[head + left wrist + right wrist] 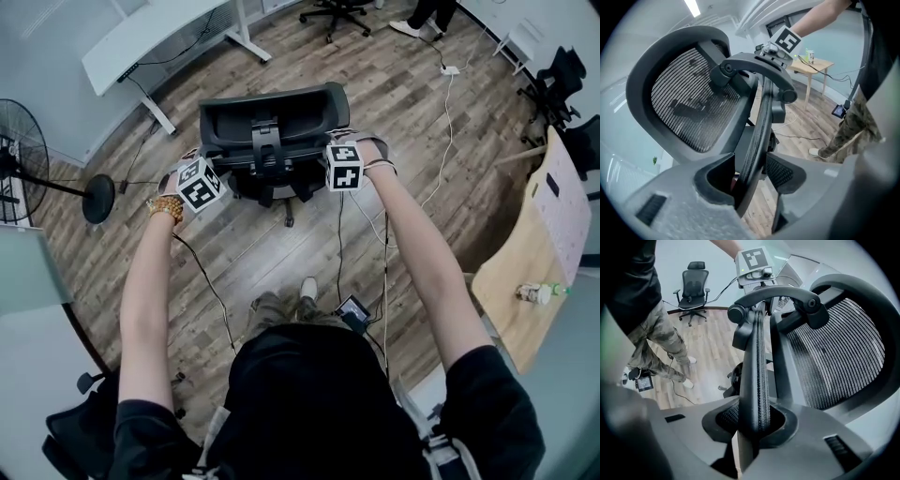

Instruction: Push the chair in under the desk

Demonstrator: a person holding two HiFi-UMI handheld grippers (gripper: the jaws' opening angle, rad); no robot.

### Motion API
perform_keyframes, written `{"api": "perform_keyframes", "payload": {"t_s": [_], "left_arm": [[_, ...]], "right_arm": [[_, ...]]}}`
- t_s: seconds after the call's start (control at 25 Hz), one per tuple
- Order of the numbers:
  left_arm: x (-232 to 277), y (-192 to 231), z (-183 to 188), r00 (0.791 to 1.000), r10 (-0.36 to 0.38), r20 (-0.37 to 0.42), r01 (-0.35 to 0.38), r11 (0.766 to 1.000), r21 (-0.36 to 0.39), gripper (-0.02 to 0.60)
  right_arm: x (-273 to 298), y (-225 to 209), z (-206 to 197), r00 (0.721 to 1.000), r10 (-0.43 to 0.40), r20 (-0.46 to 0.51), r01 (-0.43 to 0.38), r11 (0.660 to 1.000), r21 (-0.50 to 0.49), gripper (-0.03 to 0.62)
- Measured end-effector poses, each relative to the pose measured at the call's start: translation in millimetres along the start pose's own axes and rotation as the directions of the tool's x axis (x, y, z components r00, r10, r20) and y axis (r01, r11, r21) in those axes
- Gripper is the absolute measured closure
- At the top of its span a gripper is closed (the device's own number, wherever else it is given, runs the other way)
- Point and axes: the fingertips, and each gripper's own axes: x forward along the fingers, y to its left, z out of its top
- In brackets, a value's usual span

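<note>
A black office chair (272,117) stands on the wood floor, well short of the white bench's (155,36) near edge. The left claw (749,176) and right claw (757,420) each clench its backrest rim. The push seems just starting; next, roll it forward under the bench

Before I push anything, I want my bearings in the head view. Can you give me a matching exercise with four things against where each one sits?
Things:
1. chair
2. white desk
3. fan
4. wooden table

Places in the head view:
A. right edge
B. centre, straight ahead
C. left edge, standing on the floor
D. top left

Pairs: 1-B, 2-D, 3-C, 4-A
</note>
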Motion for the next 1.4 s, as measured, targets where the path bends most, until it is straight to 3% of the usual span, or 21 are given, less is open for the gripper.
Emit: {"api": "perform_keyframes", "payload": {"t_s": [0.48,1.0,1.4], "left_arm": [[27,11,-7,0.999,0.039,0.011,-0.039,0.999,-0.007,0.364],[23,4,-8,0.999,0.043,0.003,-0.043,0.998,0.038,0.391],[8,-20,5,0.999,0.015,-0.05,-0.018,0.998,-0.062,0.39]], "right_arm": [[26,-11,-8,1.0,-0.014,0.003,0.014,1.0,-0.019,0.513],[30,-16,-11,0.997,0.077,0.001,-0.077,0.997,-0.032,0.513],[10,-4,-18,0.994,0.105,0.025,-0.102,0.991,-0.085,0.514]]}}
